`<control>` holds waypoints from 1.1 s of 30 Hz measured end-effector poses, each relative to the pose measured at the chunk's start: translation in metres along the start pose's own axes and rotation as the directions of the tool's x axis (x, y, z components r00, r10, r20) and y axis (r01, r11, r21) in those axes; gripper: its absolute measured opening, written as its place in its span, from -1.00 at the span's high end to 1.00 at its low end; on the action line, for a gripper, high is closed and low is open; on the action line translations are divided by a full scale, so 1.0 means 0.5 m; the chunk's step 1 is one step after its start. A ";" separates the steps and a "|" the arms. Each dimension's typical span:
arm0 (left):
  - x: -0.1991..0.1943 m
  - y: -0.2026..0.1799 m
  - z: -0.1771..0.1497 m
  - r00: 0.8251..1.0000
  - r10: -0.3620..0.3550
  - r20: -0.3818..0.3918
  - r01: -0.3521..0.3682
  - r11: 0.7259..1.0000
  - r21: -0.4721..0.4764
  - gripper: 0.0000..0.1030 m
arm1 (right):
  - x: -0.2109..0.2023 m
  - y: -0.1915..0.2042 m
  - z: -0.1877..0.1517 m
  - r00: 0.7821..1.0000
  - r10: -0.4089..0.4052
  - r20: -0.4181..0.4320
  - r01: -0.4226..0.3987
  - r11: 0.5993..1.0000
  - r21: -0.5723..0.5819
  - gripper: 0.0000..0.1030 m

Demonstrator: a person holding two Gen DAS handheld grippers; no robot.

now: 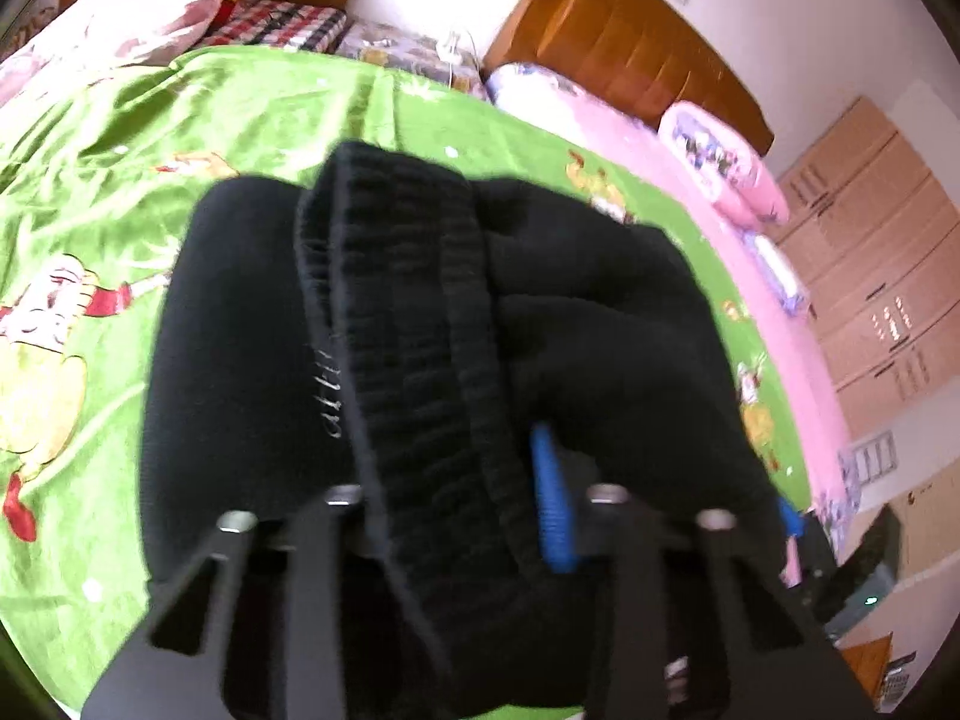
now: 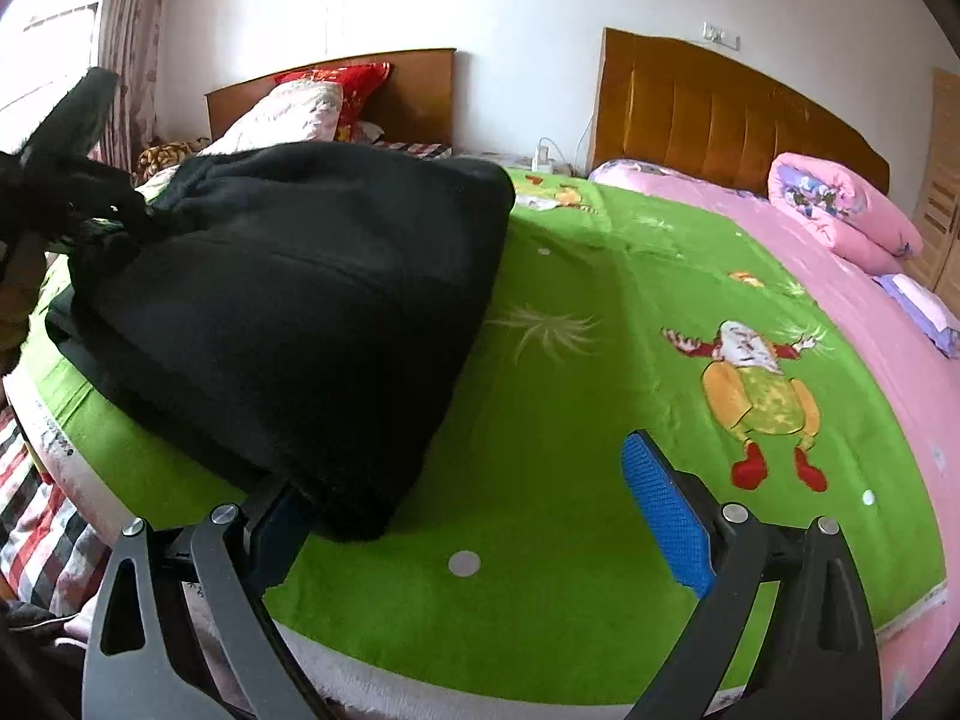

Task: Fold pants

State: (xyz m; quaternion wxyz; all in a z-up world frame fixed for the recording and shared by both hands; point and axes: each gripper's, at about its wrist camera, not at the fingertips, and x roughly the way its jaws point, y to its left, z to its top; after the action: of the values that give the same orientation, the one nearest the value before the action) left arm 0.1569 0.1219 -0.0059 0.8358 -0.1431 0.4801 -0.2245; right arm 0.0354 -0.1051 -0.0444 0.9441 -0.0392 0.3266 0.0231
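Pants (image 2: 288, 312) lie bunched on a green blanket (image 2: 570, 396) by wooden headboards (image 2: 720, 114).

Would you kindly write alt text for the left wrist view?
The left gripper is shut on the ribbed waistband of bunched black pants, lifted over a green cartoon-print blanket. Behind are a pink quilt and a wooden headboard.
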 end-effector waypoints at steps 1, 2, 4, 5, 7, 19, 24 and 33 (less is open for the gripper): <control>-0.014 -0.004 -0.001 1.000 -0.015 0.016 0.015 1.000 -0.006 0.55 | 0.000 0.001 0.003 1.000 -0.006 -0.003 0.006 1.000 -0.001 -0.78; -0.029 -0.013 0.001 0.999 -0.024 0.029 0.024 1.000 -0.002 0.57 | -0.002 0.003 0.007 1.000 -0.029 0.005 0.029 1.000 -0.011 -0.78; -0.076 -0.051 0.018 0.996 -0.050 0.071 0.048 0.998 0.036 0.60 | -0.009 0.009 0.018 0.996 -0.089 0.023 0.089 0.996 -0.029 -0.78; -0.107 -0.069 0.031 0.992 -0.078 0.095 0.073 0.996 0.052 0.61 | -0.012 0.010 0.023 0.995 -0.096 0.029 0.097 0.995 -0.030 -0.78; -0.169 -0.106 0.051 0.984 -0.114 0.139 0.099 0.990 0.105 0.61 | -0.023 0.023 0.031 0.994 -0.101 0.048 0.104 0.993 -0.051 -0.78; -0.083 0.209 -0.053 0.977 -0.166 0.133 0.195 0.950 -0.244 0.52 | 0.004 0.058 0.016 1.000 -0.031 -0.001 0.030 0.991 -0.129 -0.78; -0.106 0.186 -0.061 0.982 -0.129 0.138 0.157 0.964 -0.213 0.10 | 0.002 0.056 0.020 0.999 -0.005 -0.035 0.000 0.991 -0.137 -0.78; -0.304 0.036 -0.095 0.926 0.025 0.377 -0.015 0.999 -0.031 -0.77 | -0.093 0.006 0.081 0.952 0.299 0.072 -0.295 0.954 -0.062 -0.79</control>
State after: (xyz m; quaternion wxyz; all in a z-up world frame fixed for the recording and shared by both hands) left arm 0.0534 0.2140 0.0746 0.9128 -0.1903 0.3149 -0.1775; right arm 0.0233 -0.0994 0.0159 0.9409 -0.0124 0.2899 0.1744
